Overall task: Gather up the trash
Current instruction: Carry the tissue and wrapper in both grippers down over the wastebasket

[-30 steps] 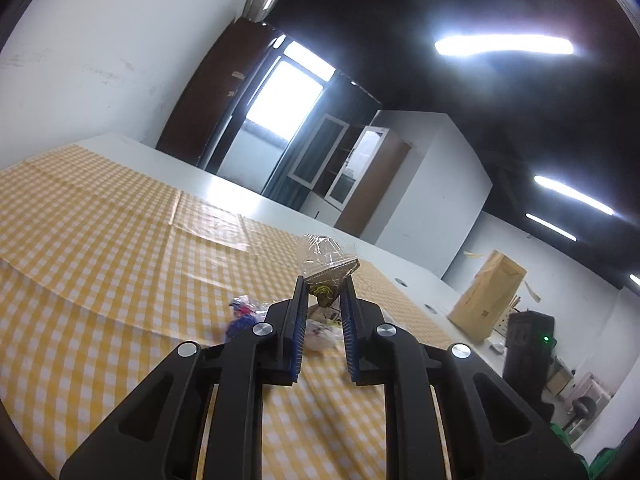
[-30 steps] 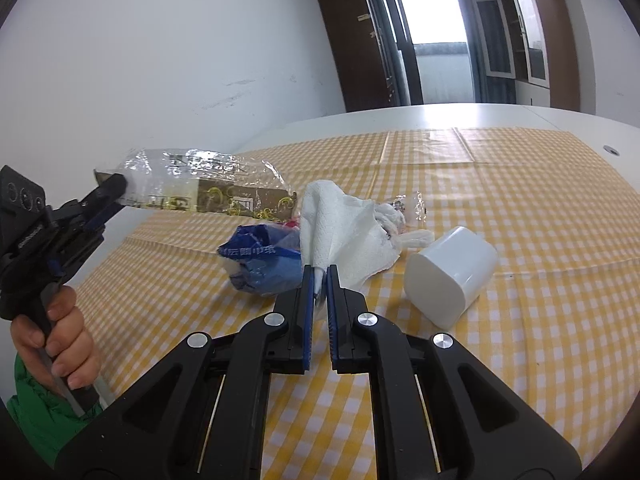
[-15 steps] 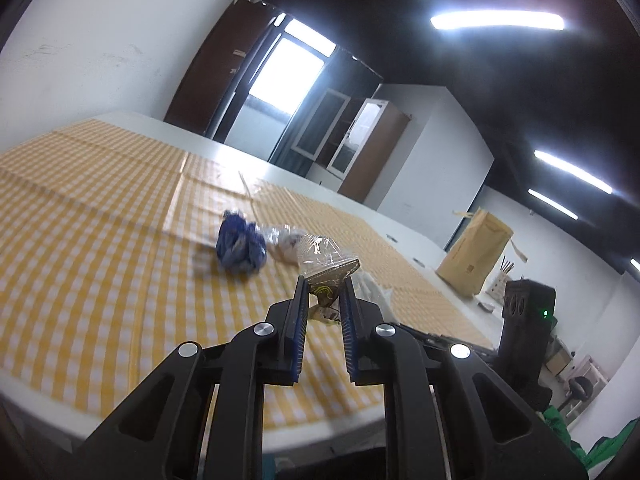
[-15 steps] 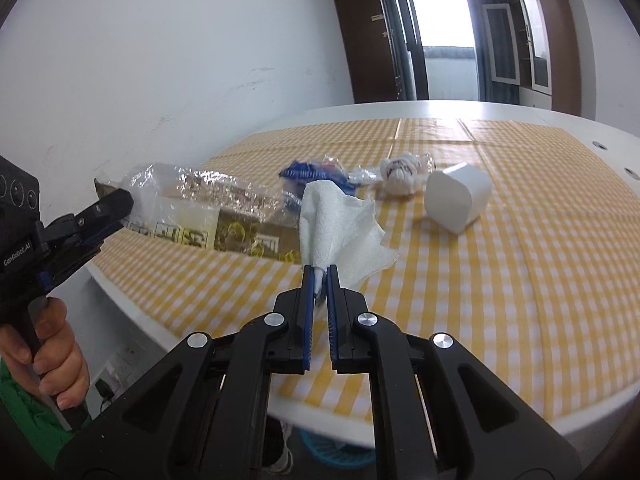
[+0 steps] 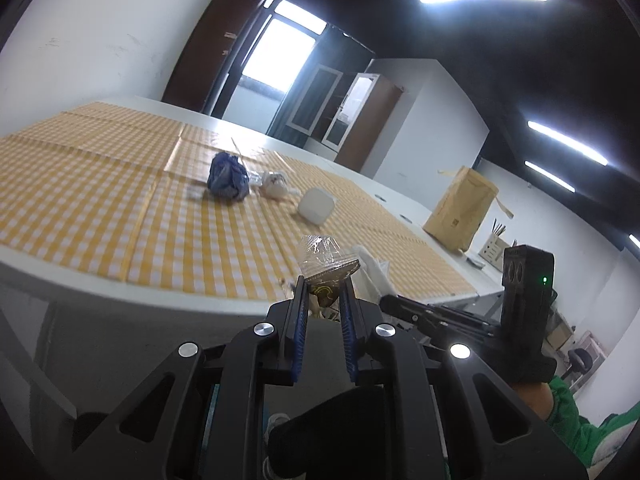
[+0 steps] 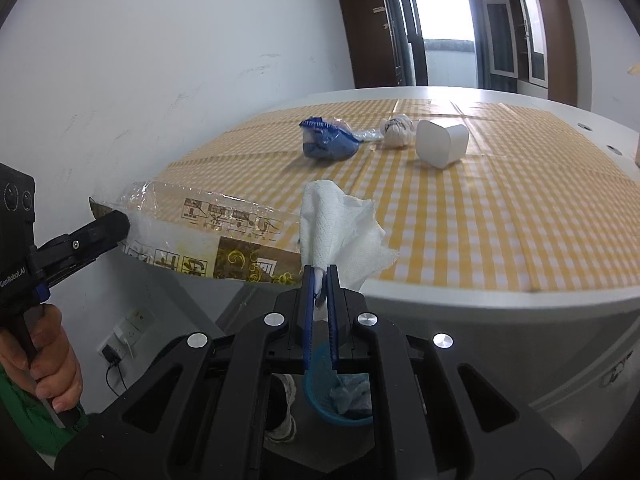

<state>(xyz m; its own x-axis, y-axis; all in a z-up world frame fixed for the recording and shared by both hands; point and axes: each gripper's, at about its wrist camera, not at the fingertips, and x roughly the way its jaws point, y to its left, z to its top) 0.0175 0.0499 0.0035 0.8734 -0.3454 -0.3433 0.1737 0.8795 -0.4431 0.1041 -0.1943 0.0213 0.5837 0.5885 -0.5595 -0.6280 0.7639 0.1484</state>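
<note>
While both hover off the table edge (image 6: 480, 294), left gripper (image 5: 323, 286) clamps wrapper (image 6: 208, 240), right gripper (image 6: 320, 276) pinches tissue (image 6: 340, 228)

left gripper (image 6: 116, 224) body, side facing cam: white lettering "genrobot.ai". plastic wrapper (image 6: 208, 240) clamped in it: row of small pictogram boxes w/ tiny print, too small to read, plus gold swirl pattern. cardboard box (image 5: 460, 216) beyond the table: dark code-like mark, unreadable.
</note>
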